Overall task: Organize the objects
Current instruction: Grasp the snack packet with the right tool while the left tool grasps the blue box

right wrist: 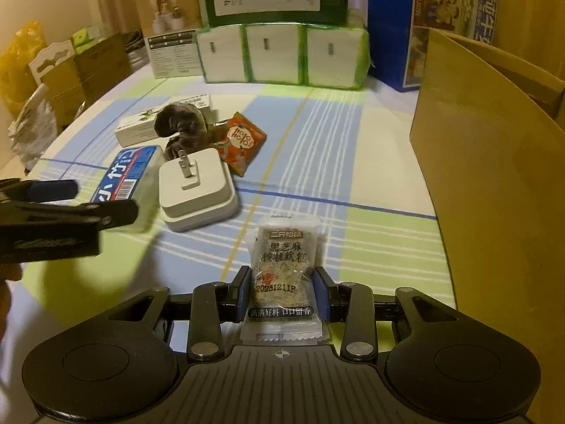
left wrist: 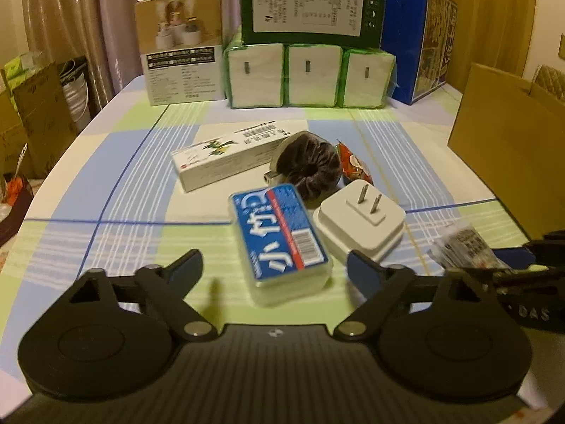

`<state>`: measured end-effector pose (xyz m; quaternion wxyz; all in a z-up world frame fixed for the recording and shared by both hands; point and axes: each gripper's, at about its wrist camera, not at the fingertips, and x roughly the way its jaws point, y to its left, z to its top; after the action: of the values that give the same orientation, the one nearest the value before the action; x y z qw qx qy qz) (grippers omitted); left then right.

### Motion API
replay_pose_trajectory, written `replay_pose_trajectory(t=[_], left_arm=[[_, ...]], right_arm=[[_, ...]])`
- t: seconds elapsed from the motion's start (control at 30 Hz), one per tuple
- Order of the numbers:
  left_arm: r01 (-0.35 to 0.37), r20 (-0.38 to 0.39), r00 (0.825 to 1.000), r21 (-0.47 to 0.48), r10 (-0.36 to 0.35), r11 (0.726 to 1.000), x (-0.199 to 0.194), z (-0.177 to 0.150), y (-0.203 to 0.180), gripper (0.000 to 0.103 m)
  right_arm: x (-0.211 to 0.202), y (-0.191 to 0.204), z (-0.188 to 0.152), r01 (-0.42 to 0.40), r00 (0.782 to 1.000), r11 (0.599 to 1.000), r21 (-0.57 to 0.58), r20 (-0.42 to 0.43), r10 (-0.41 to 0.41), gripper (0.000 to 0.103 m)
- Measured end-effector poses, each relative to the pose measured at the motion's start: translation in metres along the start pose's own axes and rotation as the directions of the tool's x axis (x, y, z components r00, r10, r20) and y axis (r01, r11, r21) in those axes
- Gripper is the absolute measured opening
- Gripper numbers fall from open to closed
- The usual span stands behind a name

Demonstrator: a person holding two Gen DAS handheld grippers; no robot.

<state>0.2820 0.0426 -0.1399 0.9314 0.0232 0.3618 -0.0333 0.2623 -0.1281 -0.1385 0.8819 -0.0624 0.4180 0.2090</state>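
My right gripper [right wrist: 282, 291] is shut on a clear snack packet [right wrist: 284, 265] with black lettering, held just above the checked tablecloth. The same packet [left wrist: 462, 249] shows at the right edge of the left wrist view. My left gripper [left wrist: 273, 268] is open, its fingers either side of the near end of a blue-labelled plastic box [left wrist: 280, 235]. Just beyond lie a white plug adapter [left wrist: 360, 222] with prongs up, a dark scrunchie [left wrist: 310, 168], a red snack packet [left wrist: 355, 168] and a long white carton [left wrist: 226, 157].
A brown cardboard box [right wrist: 494, 162] stands open at the right edge of the table. At the back are green-wrapped tissue packs [left wrist: 307, 76], a green box [left wrist: 312, 3], a blue box [left wrist: 415, 35] and a white-and-tan box [left wrist: 182, 46]. Cartons and bags sit off the table's left side.
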Motion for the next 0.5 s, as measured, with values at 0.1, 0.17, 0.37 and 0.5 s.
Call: replay_pose_trajectory(t=[0.1,0.17,0.37,0.5], left_arm=[[-0.02,-0.002,1.0,0.032,0.02,0.999,0.009,0.002,-0.007,0.078],[-0.045,-0.004,0.999,0.052,0.045,0.998,0.014,0.003,-0.01,0.07],[-0.073,-0.014,0.997,0.03,0.074,0.997,0.012,-0.001,-0.008,0.055],[-0.051,-0.055,0.997,0.03,0.052,0.998,-0.008,-0.012,-0.012,0.055]], right_arm=[[0.001,0.001,0.002,0.006,1.0,1.0,0.001,0.002,-0.006,0.034],[0.002,0.002,0.003,0.004,1.0,1.0,0.002,0.004,-0.004,0.034],[0.002,0.004,0.002,0.004,1.0,1.0,-0.004,0.003,-0.004,0.034],[0.0,0.005,0.0,0.0,1.0,1.0,-0.003,0.002,0.0,0.034]])
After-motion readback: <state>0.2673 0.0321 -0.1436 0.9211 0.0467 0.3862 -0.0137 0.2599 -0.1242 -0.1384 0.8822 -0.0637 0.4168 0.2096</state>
